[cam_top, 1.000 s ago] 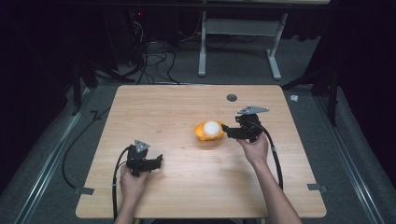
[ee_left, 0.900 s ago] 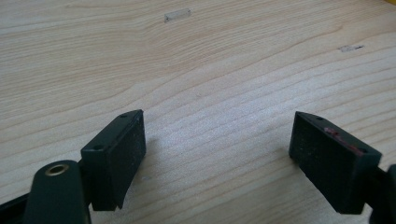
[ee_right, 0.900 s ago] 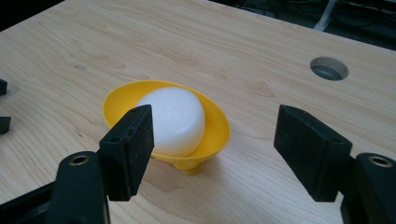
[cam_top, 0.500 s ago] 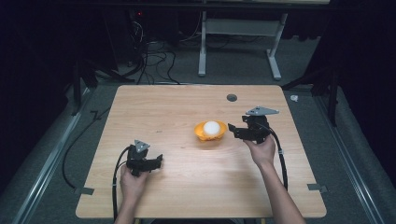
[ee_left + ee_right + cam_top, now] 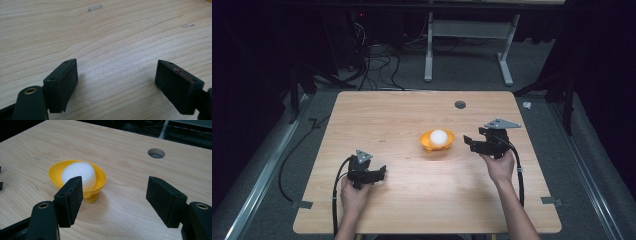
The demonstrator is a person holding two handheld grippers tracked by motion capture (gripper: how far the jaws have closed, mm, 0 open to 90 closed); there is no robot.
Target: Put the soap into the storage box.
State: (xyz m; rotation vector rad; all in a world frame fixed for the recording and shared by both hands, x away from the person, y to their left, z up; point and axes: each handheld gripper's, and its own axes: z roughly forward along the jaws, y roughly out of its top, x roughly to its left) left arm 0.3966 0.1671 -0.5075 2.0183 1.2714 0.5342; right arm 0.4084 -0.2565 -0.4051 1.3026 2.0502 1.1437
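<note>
No readable writing on yellow funnel (image 5: pixel 437 140) or white egg (image 5: pixel 438 136)

Both grippers low, jaws apart

In the high view the left hand (image 5: pixel 353 195) sits at lower left, its left forearm (image 5: pixel 343 225) rising from the bottom edge; it holds the left gripper (image 5: pixel 379 172) level, jaws pointing to the frame's right; the left gripper view shows them wide apart with nothing between. The right hand (image 5: pixel 499 165) sits right of centre on the right forearm (image 5: pixel 519 215); the right gripper (image 5: pixel 469 142) points left; its jaws have just been closing slightly, yet stand apart, gripping nothing.
</note>
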